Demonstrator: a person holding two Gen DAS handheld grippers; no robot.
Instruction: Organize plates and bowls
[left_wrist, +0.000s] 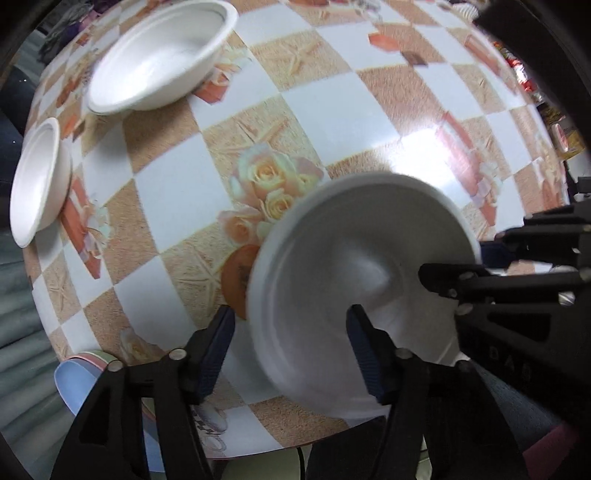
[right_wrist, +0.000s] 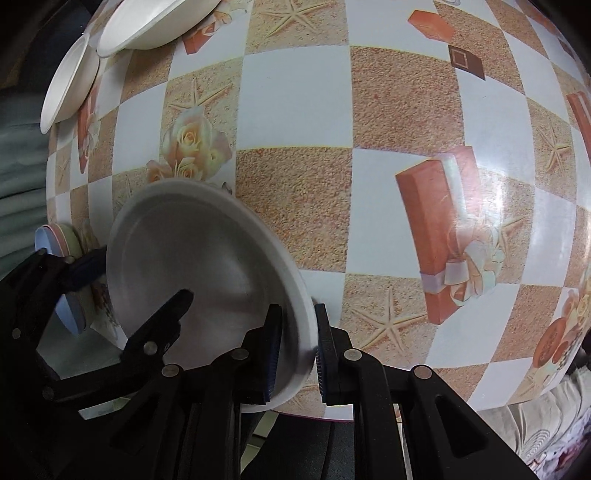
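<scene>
A white paper bowl (left_wrist: 354, 266) sits near the table's front edge, blurred in the left wrist view. My left gripper (left_wrist: 290, 317) is open and straddles the bowl's left rim, one finger inside and one outside, with the pads clear of it. My right gripper (right_wrist: 297, 314) straddles the opposite rim of the same bowl (right_wrist: 192, 266) and is open, with a small gap beside the rim. Each gripper shows in the other's view: the right gripper (left_wrist: 461, 258) and the left gripper (right_wrist: 136, 280). Two more white bowls (left_wrist: 159, 55) (left_wrist: 37, 184) lie at the far left.
The table (right_wrist: 295, 92) has a glossy checkered cloth with roses and gift boxes. A stack of coloured plates (left_wrist: 77, 376) (right_wrist: 70, 310) sits at the near left corner, close to my left gripper. The table's front edge runs just under both grippers. Clutter (left_wrist: 561, 136) lies far right.
</scene>
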